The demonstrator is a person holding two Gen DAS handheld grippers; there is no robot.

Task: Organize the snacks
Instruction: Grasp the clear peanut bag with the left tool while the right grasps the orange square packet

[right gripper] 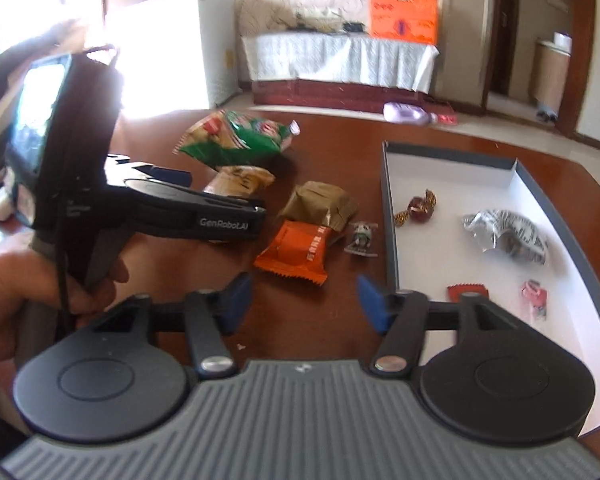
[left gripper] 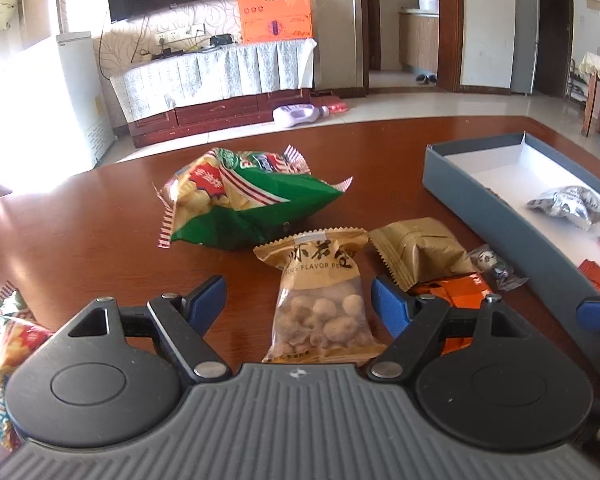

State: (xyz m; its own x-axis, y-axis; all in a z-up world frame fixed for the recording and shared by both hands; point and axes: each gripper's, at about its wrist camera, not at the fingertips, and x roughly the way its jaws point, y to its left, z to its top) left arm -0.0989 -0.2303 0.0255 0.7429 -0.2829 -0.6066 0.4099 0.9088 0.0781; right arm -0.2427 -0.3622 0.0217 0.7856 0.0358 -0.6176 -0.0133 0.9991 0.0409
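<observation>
Peanuts in a tan, clear-windowed packet lie on the brown wooden table between the left gripper's spread blue pads, apparently lined up for pickup. Right gripper, likewise apart and empty, hangs beside the shallow grey white-lined box, probably having dropped a snack there.

I see a glossy wood tabletop, smooth. Chip bag shiny plastic w/ crinkles; box looks matt cardboard, white paper inside.

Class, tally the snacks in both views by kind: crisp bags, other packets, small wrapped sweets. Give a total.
Crisp bags: 2
Other packets: 5
Small wrapped sweets: 3
Total: 10
</observation>
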